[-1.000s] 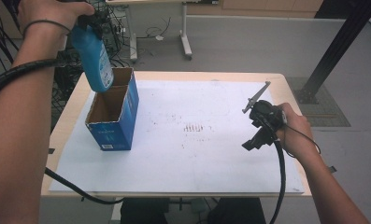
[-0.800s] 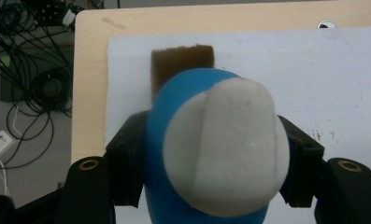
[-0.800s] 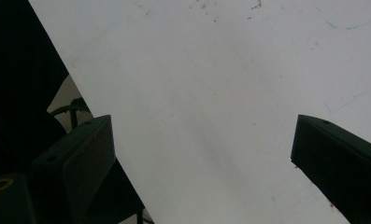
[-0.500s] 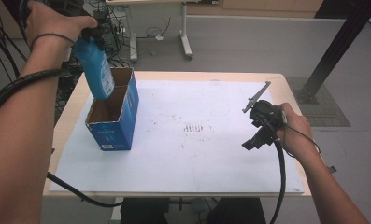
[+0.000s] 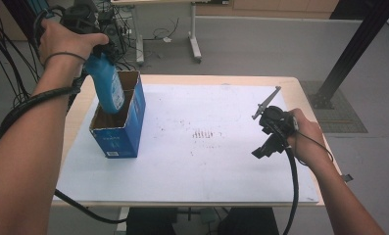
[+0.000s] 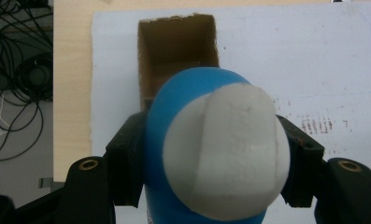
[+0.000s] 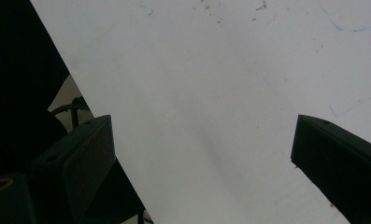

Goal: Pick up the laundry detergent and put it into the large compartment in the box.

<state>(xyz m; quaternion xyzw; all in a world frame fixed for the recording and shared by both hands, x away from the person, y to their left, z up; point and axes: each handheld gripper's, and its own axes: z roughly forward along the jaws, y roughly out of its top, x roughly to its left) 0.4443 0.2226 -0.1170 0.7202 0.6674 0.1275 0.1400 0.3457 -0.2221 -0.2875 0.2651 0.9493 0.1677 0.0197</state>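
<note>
On the table [image 5: 290, 83], a white mat [image 5: 221, 161] carries an open blue box [image 5: 118, 132] near its left edge. Above the box, the left gripper [image 5: 101, 51] is clamped on a blue bottle [image 5: 106, 88], whose lower end dips into the box mouth. At the mat's right side the right gripper [image 5: 270, 139] hovers, jaws spread wide with nothing between them.

The blue plastic bottle [image 5: 106, 88] has a smooth, slightly glossy wall and a matt, faintly grainy grey base [image 6: 227, 151]. The blue printed cardboard box [image 5: 119, 128] shows raw brown, matt board inside. The white table sheet [image 5: 221, 161] is matt and smudged; the black gripper jaws are matt plastic.
</note>
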